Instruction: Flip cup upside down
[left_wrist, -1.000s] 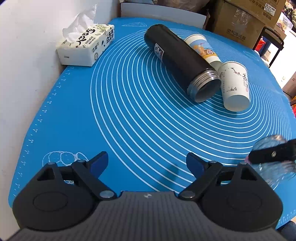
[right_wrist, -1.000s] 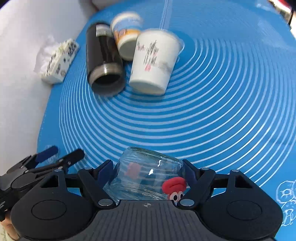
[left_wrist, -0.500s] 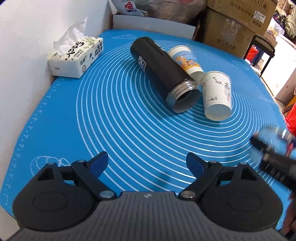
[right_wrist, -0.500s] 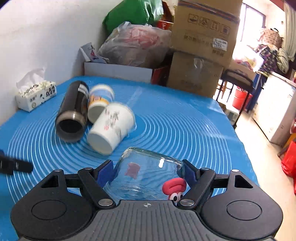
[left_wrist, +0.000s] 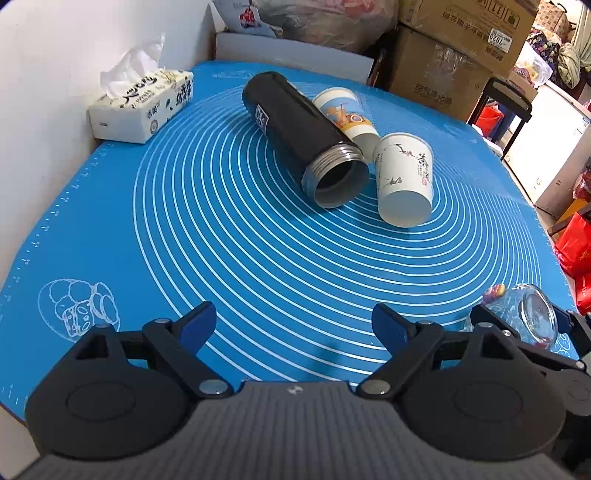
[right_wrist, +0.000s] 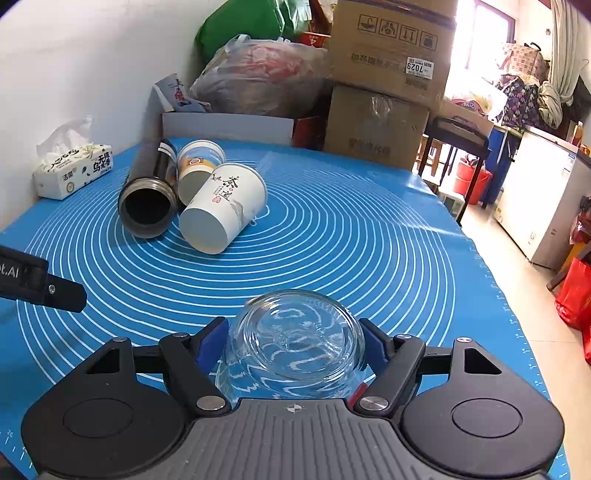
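Observation:
A clear glass cup (right_wrist: 295, 343) sits between the fingers of my right gripper (right_wrist: 293, 341), which is shut on it. Its thick round base faces up and toward the camera. In the left wrist view the glass cup (left_wrist: 528, 314) shows at the far right, held by the right gripper (left_wrist: 524, 321) low over the blue mat (left_wrist: 258, 240). My left gripper (left_wrist: 293, 323) is open and empty above the mat's near edge. Whether the cup's rim touches the mat is hidden.
A black thermos (left_wrist: 303, 136) lies on its side mid-mat, with two paper cups (left_wrist: 404, 181) (left_wrist: 345, 114) lying beside it. A tissue pack (left_wrist: 140, 107) sits at the back left by the wall. Boxes and bags stand behind the table; the mat's right edge (right_wrist: 491, 280) drops to the floor.
My right gripper has turned the glass cup so its base now faces up, and lowered it toward the mat. The left gripper has drawn back slightly and stayed open.

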